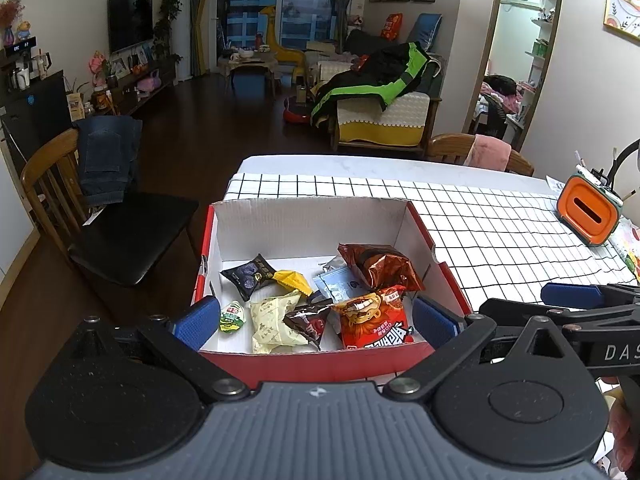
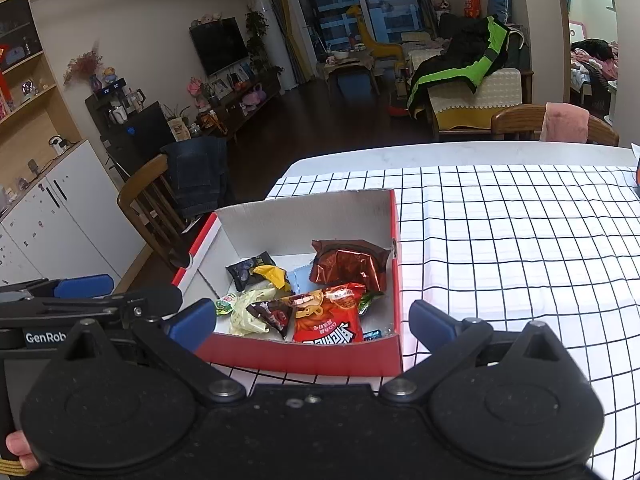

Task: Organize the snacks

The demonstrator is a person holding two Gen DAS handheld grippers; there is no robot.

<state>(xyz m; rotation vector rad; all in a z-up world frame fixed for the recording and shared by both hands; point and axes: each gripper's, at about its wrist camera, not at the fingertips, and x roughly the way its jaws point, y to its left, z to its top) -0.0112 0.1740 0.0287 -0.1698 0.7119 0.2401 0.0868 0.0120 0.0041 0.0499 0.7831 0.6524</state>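
A red cardboard box (image 1: 304,364) (image 2: 304,356) with white inside walls sits on the checked tablecloth and holds several snack packets. Among them are a red noodle bag (image 1: 374,322) (image 2: 326,316), a brown foil bag (image 1: 378,266) (image 2: 348,266), a pale yellow wrapper (image 1: 274,318), a black pouch (image 1: 250,276) and a small green packet (image 1: 232,316). My left gripper (image 1: 316,322) hangs open above the box's near edge, nothing between its blue pads. My right gripper (image 2: 312,324) is open too, just in front of the box, and shows at the right of the left wrist view.
The checked cloth (image 2: 520,240) stretches to the right of the box. An orange container (image 1: 588,210) with pens stands at the far right. A wooden chair (image 1: 120,216) draped with jeans stands left of the table, another chair (image 2: 556,124) at the far side.
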